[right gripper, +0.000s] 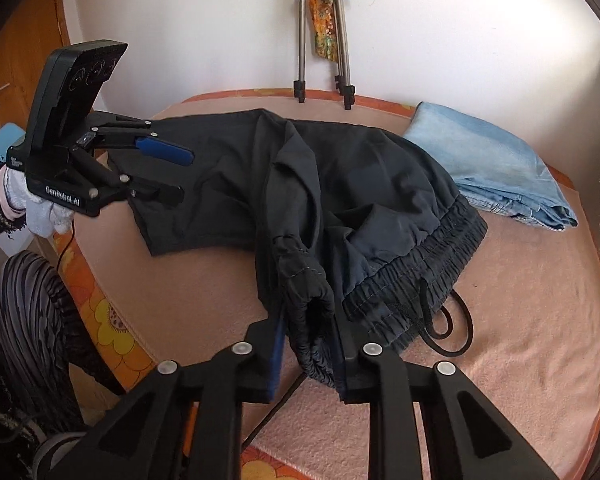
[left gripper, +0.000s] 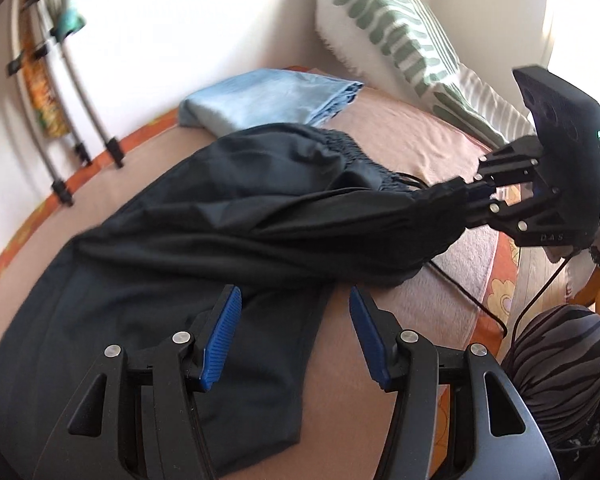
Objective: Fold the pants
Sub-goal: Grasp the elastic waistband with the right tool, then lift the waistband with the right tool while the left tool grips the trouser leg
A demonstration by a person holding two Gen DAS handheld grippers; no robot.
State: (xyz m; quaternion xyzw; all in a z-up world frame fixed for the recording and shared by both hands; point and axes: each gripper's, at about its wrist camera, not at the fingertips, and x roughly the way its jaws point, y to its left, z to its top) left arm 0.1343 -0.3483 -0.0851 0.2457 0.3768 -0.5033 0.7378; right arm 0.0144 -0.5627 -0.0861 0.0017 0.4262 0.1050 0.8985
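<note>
Across the pink towel-covered bed (right gripper: 520, 320) our black drawstring pants (right gripper: 340, 184) lie half-folded, right gripper (right gripper: 310, 344) clamping a bunched cuff at six o'clock, left gripper (left gripper: 294, 332) open and empty, so we risk dragging the fold askew.

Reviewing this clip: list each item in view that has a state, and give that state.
Black pants: partly folded, one cuff lifted.
Right hand-held gripper: shut on the gathered cuff.
Left hand-held gripper: open, empty, above a pant leg.
Blue jeans: folded, lying beside the pants.
Drawstring: loose, trailing on the bed.
</note>
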